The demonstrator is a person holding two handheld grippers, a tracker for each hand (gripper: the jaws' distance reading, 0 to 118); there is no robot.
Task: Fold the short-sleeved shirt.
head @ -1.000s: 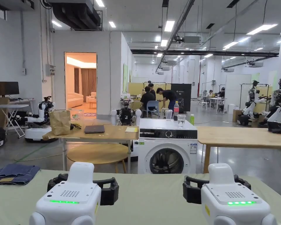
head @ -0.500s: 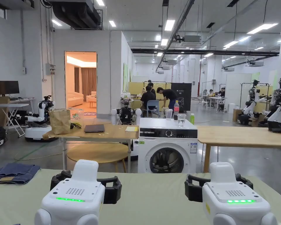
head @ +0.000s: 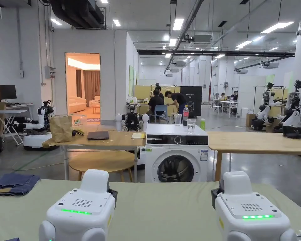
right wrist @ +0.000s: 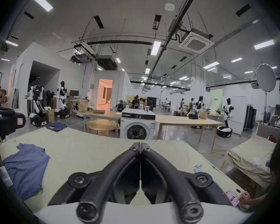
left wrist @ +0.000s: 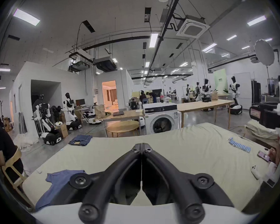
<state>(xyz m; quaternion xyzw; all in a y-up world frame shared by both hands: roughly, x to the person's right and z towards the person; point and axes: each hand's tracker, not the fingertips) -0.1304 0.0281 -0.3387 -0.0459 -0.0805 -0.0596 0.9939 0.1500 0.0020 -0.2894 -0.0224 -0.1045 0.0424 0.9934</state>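
A blue short-sleeved shirt [right wrist: 24, 164] lies rumpled on the pale green table cover [head: 162, 204], off to the left near the front edge. In the left gripper view the shirt [left wrist: 60, 183] sits at the lower left, partly behind the jaws. My left gripper [left wrist: 141, 144] is shut, its black jaws pressed tip to tip with nothing between them. My right gripper [right wrist: 140, 143] is shut the same way and empty. Both hover above the bare cover, to the right of the shirt. In the head view their white casings [head: 81, 207] [head: 250, 210] hide the jaws.
Folded jeans [head: 13, 184] lie at the table's far left corner. A row of small blue items [left wrist: 239, 145] and a phone [left wrist: 263, 155] under a hand lie at the right. A person sits at the left edge [left wrist: 3, 146]. Beyond stands a washing machine [head: 176, 157].
Both grippers' jaws were spread wide a second ago and have shut. The left gripper has shifted slightly right; the head camera has tilted a little.
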